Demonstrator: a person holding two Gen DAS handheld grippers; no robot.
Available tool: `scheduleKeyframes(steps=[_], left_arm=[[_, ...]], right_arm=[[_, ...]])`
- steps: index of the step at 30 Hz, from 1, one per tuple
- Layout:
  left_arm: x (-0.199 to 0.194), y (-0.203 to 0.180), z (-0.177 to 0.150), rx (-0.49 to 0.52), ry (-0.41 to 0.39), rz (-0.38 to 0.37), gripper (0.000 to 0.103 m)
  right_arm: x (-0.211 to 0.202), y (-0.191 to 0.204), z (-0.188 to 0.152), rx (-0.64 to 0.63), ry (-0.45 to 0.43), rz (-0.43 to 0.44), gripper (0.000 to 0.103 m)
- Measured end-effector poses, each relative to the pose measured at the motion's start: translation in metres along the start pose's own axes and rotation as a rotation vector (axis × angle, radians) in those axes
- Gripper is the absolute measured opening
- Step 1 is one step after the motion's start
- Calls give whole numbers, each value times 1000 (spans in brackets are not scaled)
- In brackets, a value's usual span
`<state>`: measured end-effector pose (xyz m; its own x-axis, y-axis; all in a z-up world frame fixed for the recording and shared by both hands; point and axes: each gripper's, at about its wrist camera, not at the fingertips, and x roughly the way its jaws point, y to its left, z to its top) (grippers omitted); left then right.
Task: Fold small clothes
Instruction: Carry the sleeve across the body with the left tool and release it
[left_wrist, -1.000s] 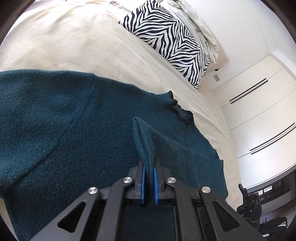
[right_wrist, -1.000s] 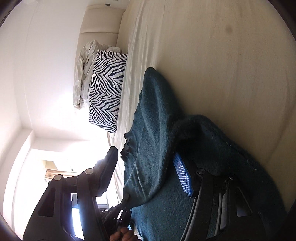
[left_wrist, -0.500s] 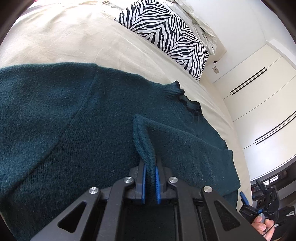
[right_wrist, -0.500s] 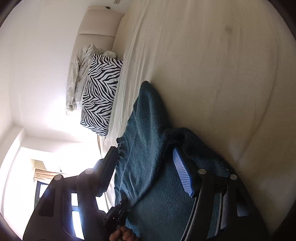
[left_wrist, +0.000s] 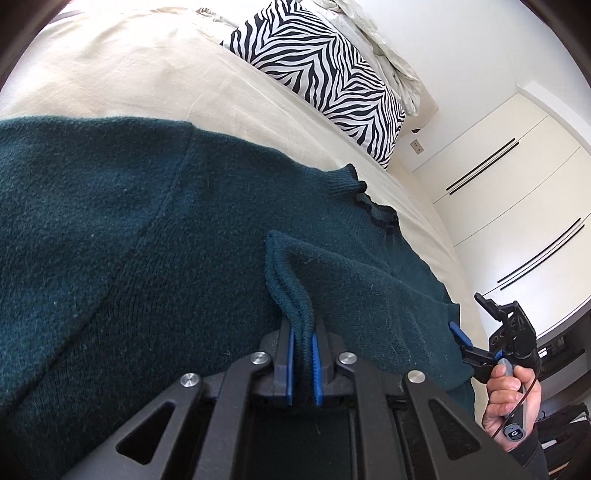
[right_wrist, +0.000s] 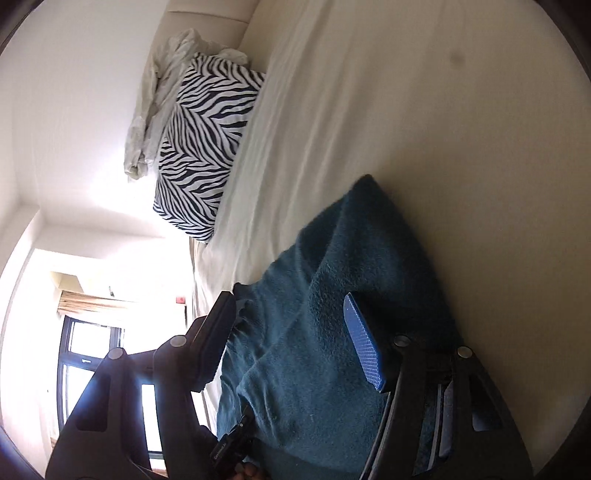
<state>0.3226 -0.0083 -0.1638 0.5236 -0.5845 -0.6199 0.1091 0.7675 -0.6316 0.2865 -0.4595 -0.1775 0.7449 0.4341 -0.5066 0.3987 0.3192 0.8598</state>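
Left tongs (left_wrist: 302, 356) clamped on raised fold of dark teal knit sweater (left_wrist: 110, 240) — right tongs (right_wrist: 291, 347) spread wide, low over sweater on cream bed sheet (right_wrist: 443, 129); no legible writing.

Bright daylight from the window (right_wrist: 92, 354) blows out that corner; fisheye edges curve and darken.

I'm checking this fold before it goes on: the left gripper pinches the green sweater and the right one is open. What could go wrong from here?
1. The left gripper pinches only a narrow ridge of the sweater; the knit may slip out if pulled hard.
2. The right gripper is open, holding nothing, so that side could drag on the bed sheet and the fold may skew.
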Motion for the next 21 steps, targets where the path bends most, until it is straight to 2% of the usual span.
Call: scheduleKeyframes(steps=[1, 6, 9, 10, 12, 13, 14, 15, 18, 21], left_arm=[[0, 1, 0, -2, -2, -5, 13], [-1, 0, 1, -1, -1, -6, 13], [-10, -4, 3, -1, 13, -13, 13], [-17, -5, 2, 3, 17, 0, 19], [-44, -3, -1, -20, -7, 24, 42], [-62, 1, -3, -43, -33, 18, 62], [-84, 9, -7, -75, -73, 16, 76], [-108, 20, -11, -115, -118, 20, 79], [-180, 77, -28, -290, -224, -18, 79], [-249, 145, -52, -498, -351, 17, 79]], right_arm=[[-4, -3, -4, -16, -8, 23, 59], [-33, -16, -38, -111, -3, 17, 60], [-70, -31, -53, -60, -51, 16, 60], [-86, -32, -60, -50, -83, 14, 61], [-113, -23, -76, -79, -130, 5, 62], [-124, -18, -87, -98, -138, 13, 62], [-130, -12, -96, -111, -133, 17, 62], [-134, -6, -107, -121, -123, 20, 62], [-133, 8, -142, -150, -77, 43, 62], [-118, 23, -178, -175, -13, 65, 62]])
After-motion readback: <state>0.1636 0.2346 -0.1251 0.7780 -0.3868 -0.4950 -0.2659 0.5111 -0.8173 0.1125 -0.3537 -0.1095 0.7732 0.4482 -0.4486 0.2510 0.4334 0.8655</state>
